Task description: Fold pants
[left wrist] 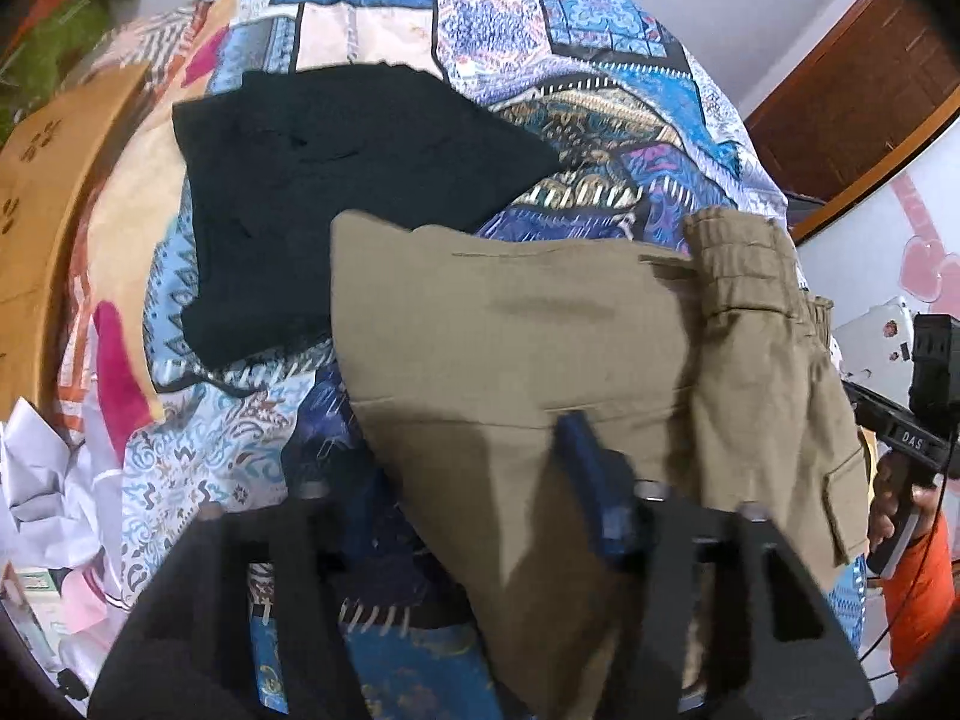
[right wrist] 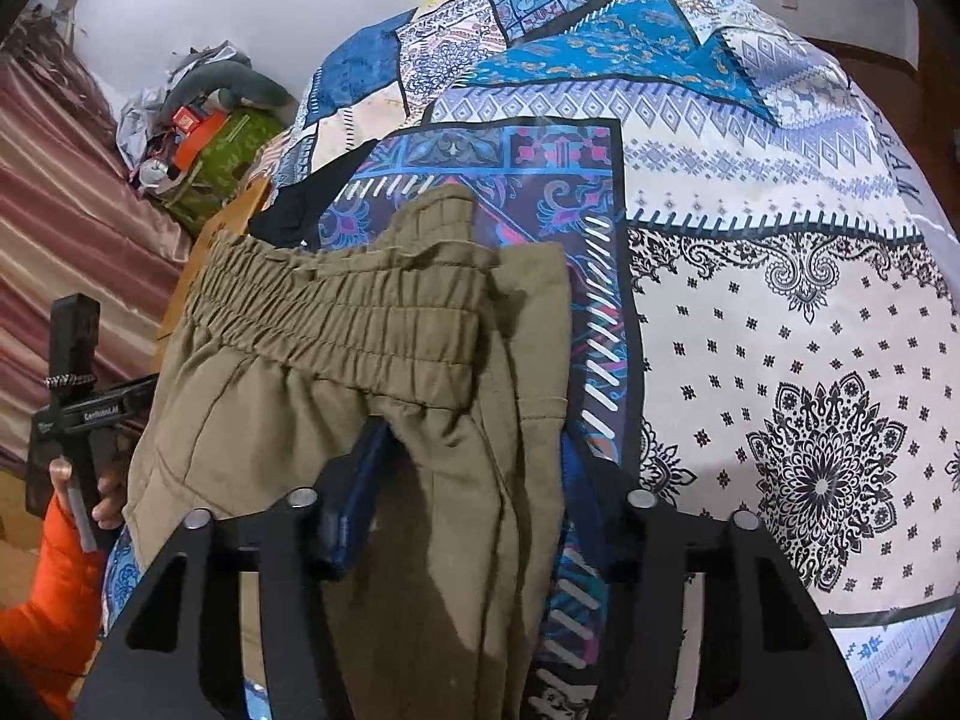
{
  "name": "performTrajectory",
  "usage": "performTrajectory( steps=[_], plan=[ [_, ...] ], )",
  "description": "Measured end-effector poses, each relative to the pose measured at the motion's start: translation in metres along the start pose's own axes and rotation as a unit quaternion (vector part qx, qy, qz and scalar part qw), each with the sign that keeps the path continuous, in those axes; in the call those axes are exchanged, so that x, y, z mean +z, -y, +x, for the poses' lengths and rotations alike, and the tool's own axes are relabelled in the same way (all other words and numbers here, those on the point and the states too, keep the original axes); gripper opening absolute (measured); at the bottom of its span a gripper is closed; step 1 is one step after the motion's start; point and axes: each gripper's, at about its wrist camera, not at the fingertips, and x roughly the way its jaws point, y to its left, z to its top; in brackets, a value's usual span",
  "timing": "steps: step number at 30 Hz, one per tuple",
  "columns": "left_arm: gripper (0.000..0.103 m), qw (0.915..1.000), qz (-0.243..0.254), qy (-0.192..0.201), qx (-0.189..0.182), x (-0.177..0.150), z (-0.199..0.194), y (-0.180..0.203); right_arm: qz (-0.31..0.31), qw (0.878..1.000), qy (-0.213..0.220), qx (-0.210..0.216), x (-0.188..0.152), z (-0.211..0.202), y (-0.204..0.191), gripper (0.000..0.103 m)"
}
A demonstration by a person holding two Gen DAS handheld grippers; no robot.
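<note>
Broadly, a patterned bedspread (left wrist: 372, 48) covered the bed, with black clothing (left wrist: 336, 180) beyond the olive pants (left wrist: 516, 336) lying on it. Both claws had pinched the pants' near edge: left claw (left wrist: 456, 498), right claw (right wrist: 474, 492). Seemingly a fold was starting; next, lift both evenly toward the waistband (right wrist: 336, 312).

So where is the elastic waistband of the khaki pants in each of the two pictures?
Left wrist view: the elastic waistband is at the right, above middle, running down the picture.
Right wrist view: it crosses left of centre, above the fingers.
Shared landmark: the black garment on the patchwork bedspread.
</note>
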Motion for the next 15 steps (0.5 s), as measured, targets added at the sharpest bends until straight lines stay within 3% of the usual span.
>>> performTrajectory(
  steps=[2,5,8,15],
  plan=[
    [0.029,0.9993,0.013,0.016,0.031,0.002,-0.004,0.008,-0.007,1.0,0.005,-0.01,0.001,0.0,-0.006,0.037],
    [0.018,0.9974,0.03,0.033,0.056,0.007,-0.012,0.016,-0.021,0.999,0.016,-0.026,0.004,-0.002,-0.014,0.024],
    [0.016,0.9956,0.035,0.059,0.063,0.013,-0.026,0.019,-0.036,0.998,0.031,-0.041,0.01,-0.007,-0.022,0.016],
    [0.014,0.9899,0.055,0.109,0.073,0.029,-0.059,0.03,-0.087,0.993,0.067,-0.053,0.028,-0.025,-0.053,0.012]
  ],
)
